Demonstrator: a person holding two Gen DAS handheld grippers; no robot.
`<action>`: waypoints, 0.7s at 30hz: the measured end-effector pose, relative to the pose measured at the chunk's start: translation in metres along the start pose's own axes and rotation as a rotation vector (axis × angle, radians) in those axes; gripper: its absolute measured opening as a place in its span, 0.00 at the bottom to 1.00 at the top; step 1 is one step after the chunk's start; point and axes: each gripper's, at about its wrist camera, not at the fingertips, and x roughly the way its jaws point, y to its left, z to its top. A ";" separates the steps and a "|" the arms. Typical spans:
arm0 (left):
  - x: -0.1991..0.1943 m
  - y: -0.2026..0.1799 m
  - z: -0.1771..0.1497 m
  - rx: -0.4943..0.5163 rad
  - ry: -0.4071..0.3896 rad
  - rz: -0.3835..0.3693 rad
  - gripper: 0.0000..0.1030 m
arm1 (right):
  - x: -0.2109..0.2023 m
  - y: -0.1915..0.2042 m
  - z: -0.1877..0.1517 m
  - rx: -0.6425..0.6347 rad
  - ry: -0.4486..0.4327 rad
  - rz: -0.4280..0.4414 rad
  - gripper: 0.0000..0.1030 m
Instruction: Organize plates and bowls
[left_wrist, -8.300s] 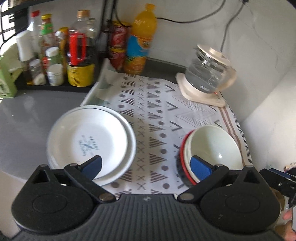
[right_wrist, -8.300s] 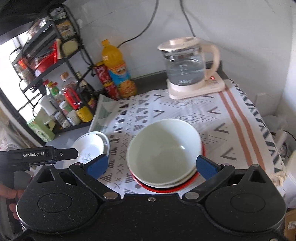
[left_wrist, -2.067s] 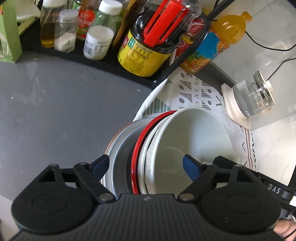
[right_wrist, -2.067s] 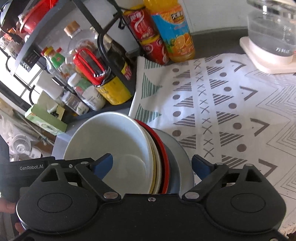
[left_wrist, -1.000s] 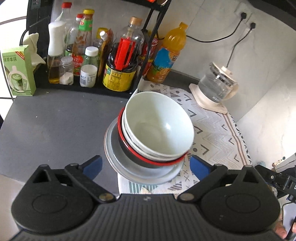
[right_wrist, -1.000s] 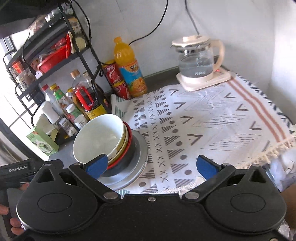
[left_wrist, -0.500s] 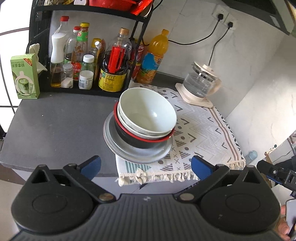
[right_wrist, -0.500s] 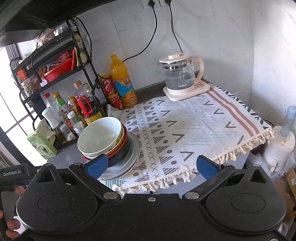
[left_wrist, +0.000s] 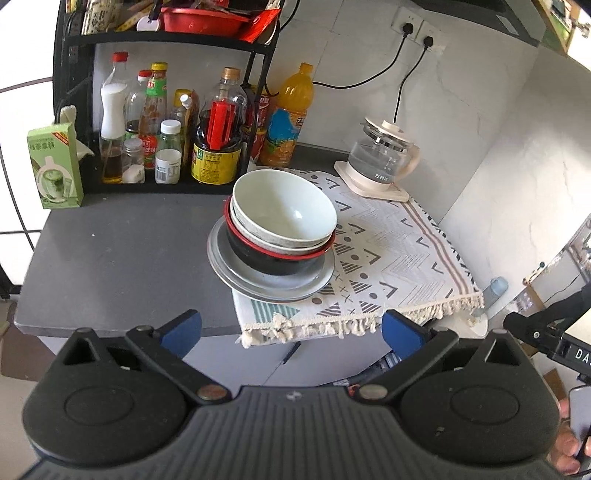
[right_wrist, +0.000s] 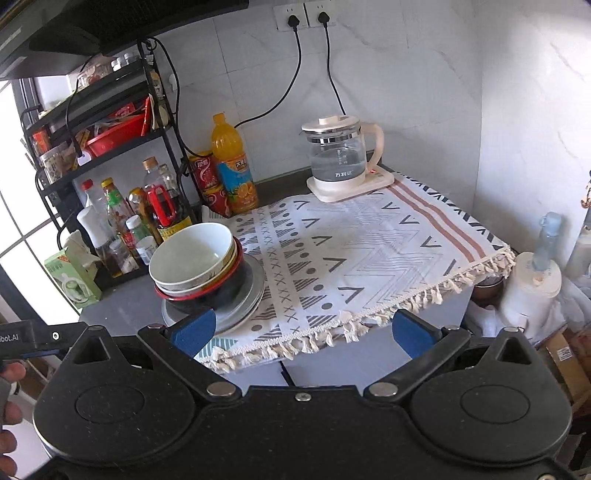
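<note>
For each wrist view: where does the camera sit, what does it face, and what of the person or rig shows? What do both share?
Left wrist: behind the open left gripper, facing the dish stack; right gripper at right edge.
Right wrist: behind the open right gripper, facing the cloth; left gripper at left edge.
Shared: stack, kettle, orange bottle.

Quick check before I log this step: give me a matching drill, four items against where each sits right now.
Items:
1. white bowl
2. plates
3. glass kettle
4. green carton

Places:
A. far corner of the patterned cloth
B. top of the stack
C. bare grey counter, beside the rack
D. bottom of the stack, straddling the cloth's edge

Pairs: 1-B, 2-D, 3-A, 4-C
</note>
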 end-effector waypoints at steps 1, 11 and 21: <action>-0.002 -0.001 -0.002 0.010 -0.003 0.006 1.00 | -0.002 0.001 -0.003 -0.005 -0.004 -0.002 1.00; -0.017 -0.006 -0.017 0.077 -0.028 0.065 1.00 | -0.015 0.010 -0.021 -0.038 -0.001 -0.009 1.00; -0.025 -0.003 -0.027 0.077 -0.032 0.083 1.00 | -0.019 0.011 -0.026 -0.062 -0.007 -0.017 1.00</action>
